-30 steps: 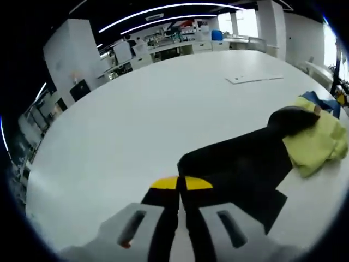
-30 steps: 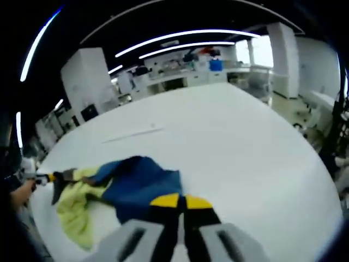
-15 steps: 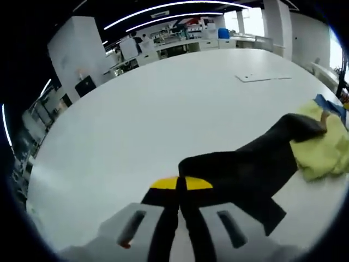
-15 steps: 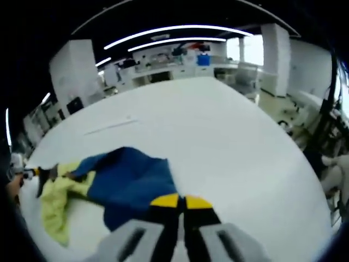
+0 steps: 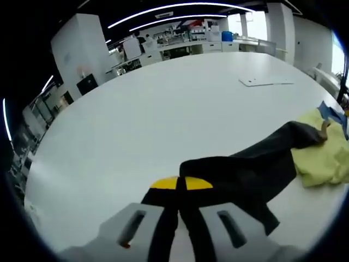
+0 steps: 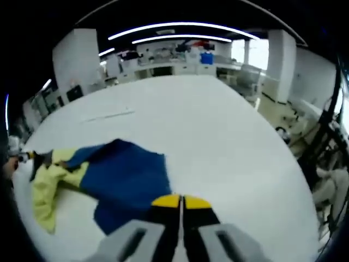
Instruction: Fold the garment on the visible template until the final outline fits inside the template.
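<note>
Left gripper: jaws pinched on black panel of the black, yellow and blue fabric garment, which trails toward 3 o'clock.
Right gripper: jaws pinched on blue panel, garment trailing toward 9 o'clock.
Support: white round table.
Left gripper view: thin white flat sheet at 2 o'clock.

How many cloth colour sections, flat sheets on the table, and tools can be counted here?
Cloth colour sections: 3, namely black section, yellow section, blue section
Flat white sheets on the table: 1, the flat sheet
Tools: 2, left tool shut on the black section, right tool shut on the blue section
Total: 6
</note>
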